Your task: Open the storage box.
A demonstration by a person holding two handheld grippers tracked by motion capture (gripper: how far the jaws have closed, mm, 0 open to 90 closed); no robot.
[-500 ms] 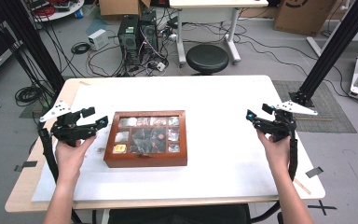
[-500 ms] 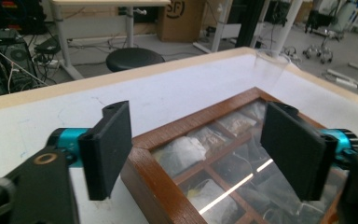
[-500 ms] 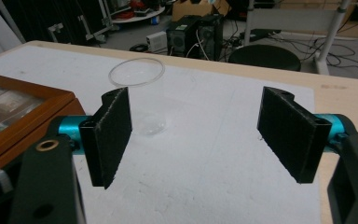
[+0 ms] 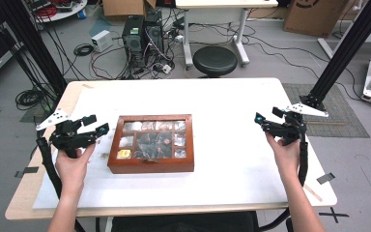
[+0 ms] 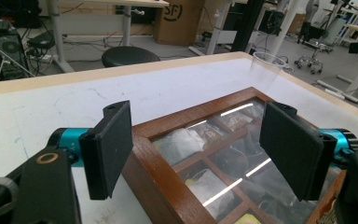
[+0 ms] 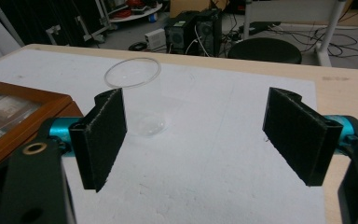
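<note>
I hold my left gripper [image 4: 94, 131] just left of the wooden box [image 4: 151, 143], its jaws released and bare, aimed at the box's near left corner without touching it. The glass-lidded box [image 5: 168, 177] lies on the white counter [image 4: 222, 106], its compartments holding small packets. Past the box's far right corner stands a clear plastic cup [image 6: 137, 95], upright. Well right of the box, my right gripper [image 4: 265, 119] hovers with jaws released, gripping nothing, pointing toward the box.
</note>
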